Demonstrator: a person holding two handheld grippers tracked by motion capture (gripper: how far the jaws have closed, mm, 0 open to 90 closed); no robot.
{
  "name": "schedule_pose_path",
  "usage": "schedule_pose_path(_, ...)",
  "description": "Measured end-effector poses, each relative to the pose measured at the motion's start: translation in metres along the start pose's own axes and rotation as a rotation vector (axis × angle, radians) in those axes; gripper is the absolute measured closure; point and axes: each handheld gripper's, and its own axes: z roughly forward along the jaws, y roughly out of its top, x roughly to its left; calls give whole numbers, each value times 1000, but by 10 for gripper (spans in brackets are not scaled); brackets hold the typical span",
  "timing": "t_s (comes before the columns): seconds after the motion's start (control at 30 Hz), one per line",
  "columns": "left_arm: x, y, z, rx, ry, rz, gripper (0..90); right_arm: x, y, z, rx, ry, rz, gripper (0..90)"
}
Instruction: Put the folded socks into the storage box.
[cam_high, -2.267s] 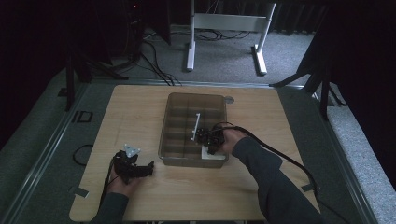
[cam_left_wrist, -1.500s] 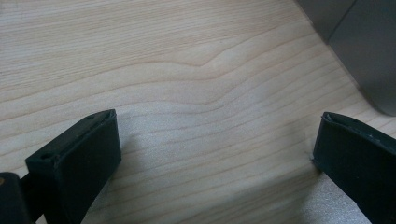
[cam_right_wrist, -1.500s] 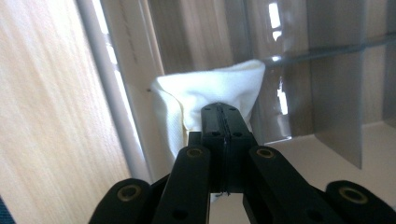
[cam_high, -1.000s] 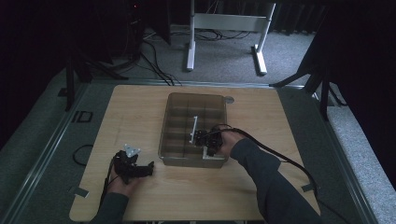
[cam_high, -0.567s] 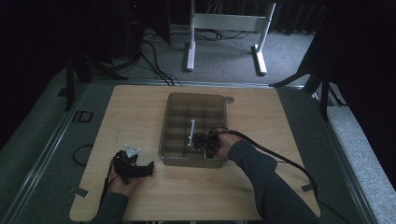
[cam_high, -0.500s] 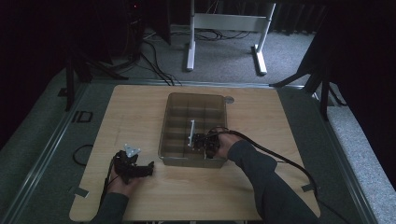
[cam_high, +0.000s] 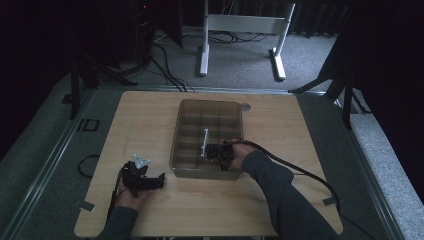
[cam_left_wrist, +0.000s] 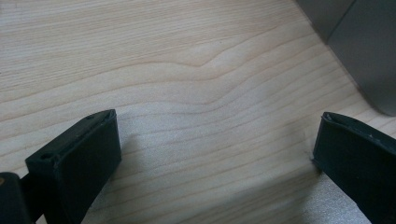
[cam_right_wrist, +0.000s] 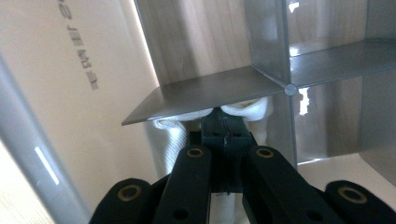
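Note:
A grey see-through divided box (cam_high: 177, 145) stands in the middle of the wooden table (cam_high: 145, 120). My right gripper (cam_high: 207, 150) reaches into its near compartments, pointing left. In the right gripper view the right gripper (cam_right_wrist: 224, 123) is shut on a white soft, cloth-like thing (cam_right_wrist: 168, 135), with its tips just under a grey divider (cam_right_wrist: 215, 91). From above, the white thing (cam_high: 205, 139) shows as a thin pale strip at the jaw tips. My left gripper (cam_high: 159, 180) lies on the table at the front left, jaws open (cam_left_wrist: 215, 140) over bare wood, nothing between them.
A corner of the box (cam_left_wrist: 359, 46) shows at the upper right of the left gripper view. The right gripper's cable (cam_high: 300, 170) trails across the table to the right. A white desk frame (cam_high: 240, 30) and cables lie on the floor beyond the table.
My right gripper has shifted a little to the left inside the box, taking the white thing with it. The left gripper has stayed where it was.

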Motion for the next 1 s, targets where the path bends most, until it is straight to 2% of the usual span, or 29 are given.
schedule_pose_path(0.63, 0, 0, 0, 0, 0, 0, 10, 1, -2, 1, -15, -5, 16, 894)
schedule_pose_path(1.0, 0, 0, 0, 0, 0, 0, 10, 0, -13, -10, -74, -10, 25, 741)
